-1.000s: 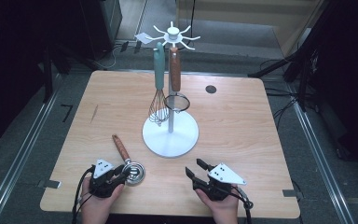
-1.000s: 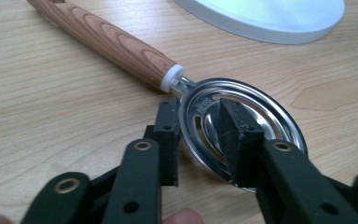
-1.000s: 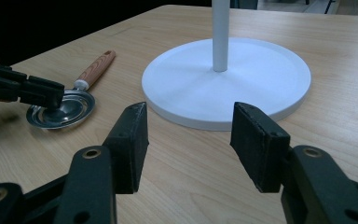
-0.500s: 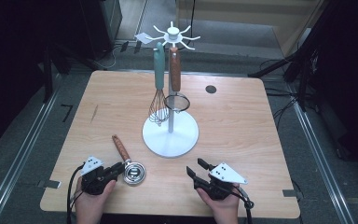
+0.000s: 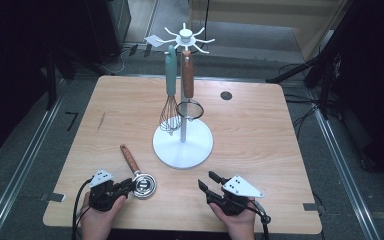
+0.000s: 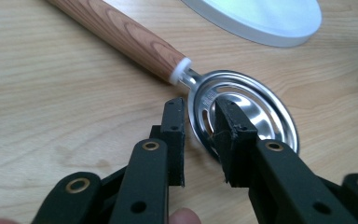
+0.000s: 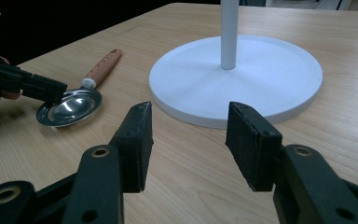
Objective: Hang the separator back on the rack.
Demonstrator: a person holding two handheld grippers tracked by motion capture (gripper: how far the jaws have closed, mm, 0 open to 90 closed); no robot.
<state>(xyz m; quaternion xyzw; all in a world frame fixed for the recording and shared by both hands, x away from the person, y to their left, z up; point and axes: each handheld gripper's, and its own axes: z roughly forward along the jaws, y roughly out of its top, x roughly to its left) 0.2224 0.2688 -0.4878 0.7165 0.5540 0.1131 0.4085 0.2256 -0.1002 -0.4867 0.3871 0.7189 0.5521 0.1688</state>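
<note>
The rack [image 5: 182,95] stands mid-bench [image 5: 260,145], its round base [image 5: 182,147] taking the centre and its post rising to hooks overhead. A whisk [image 5: 169,97] and a strainer [image 5: 188,95] hang on the near side of the post, low over the base, blocking any reach across it. A spoon [image 5: 136,172] lies on the near left, its bowl just beside the left hand-held gripper [image 5: 125,186]. Bare bench lies open to the far left, along the right side, and ahead of the right hand-held gripper [image 5: 206,184] up to the base rim.
</note>
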